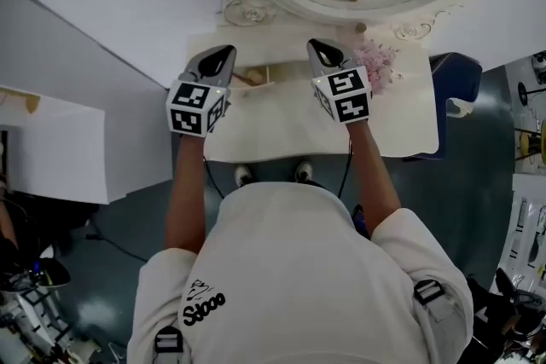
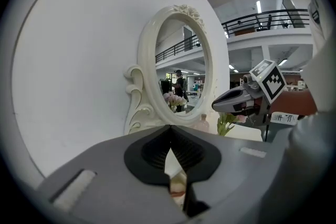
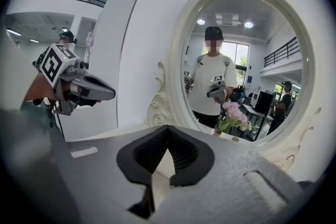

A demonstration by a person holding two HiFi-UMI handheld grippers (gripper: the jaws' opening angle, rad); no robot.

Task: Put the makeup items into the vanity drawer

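Vanity drawer [image 1: 261,80] holds something tan; left gripper [image 1: 227,52] and right gripper [image 1: 316,45] fingers are clenched together.

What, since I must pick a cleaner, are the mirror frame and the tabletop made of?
Mirror frame: smooth white, with carved scrolls and a floral crest. It looks like painted wood or moulded resin; I can't tell which.
Tabletop: cream, smooth and fairly matte, with no visible grain. Probably painted wood or laminate.

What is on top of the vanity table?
Pink flowers sit near the right rear corner of the vanity table. The left tool and right tool hang over it and cover part of it; what lies beneath them is hidden.
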